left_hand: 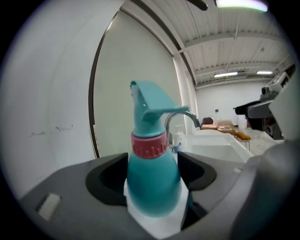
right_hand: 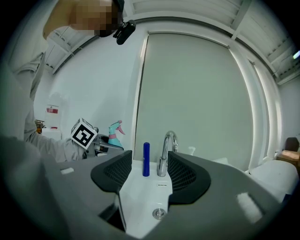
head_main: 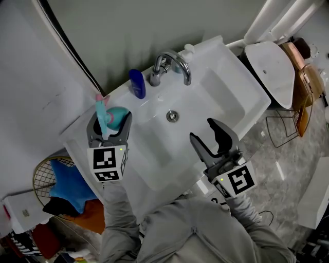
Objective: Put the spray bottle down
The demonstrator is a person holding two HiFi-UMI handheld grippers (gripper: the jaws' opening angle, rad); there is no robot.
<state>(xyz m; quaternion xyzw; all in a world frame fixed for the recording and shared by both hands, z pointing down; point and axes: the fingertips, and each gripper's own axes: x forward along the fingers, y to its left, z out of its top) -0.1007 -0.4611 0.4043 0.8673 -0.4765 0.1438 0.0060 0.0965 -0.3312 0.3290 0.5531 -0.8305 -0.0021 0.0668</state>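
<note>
Left gripper (head_main: pixel 110 123) is pinching the teal spray bottle (left_hand: pixel 153 183) by its round belly at the head view's centre left, over the sink's (head_main: pixel 149 159) corner; we're judging it light, stiff, slippery plastic, while the right gripper (head_main: pixel 201 129) is hanging spread, empty.

In the lower centre of the frame, the left gripper (left_hand: pixel 153 176) is clamping a teal spray bottle (left_hand: pixel 152 185), its two dark jaw pads pressing on the rounded body from either side. The bottle is standing upright, its pink ribbed collar (left_hand: pixel 149 144) sitting at mid-frame and its teal trigger head (left_hand: pixel 151 101) pointing toward the upper left. A white surface is showing under the base; whether they are touching is unclear. Just behind, right of centre, a chrome faucet (left_hand: pixel 182 116) is arching over a white sink (left_hand: pixel 215 146). A dark curved line (left_hand: pixel 96 93) is running down the pale wall at left, and ceiling lights (left_hand: pixel 241 3) are glowing at upper right.
</note>
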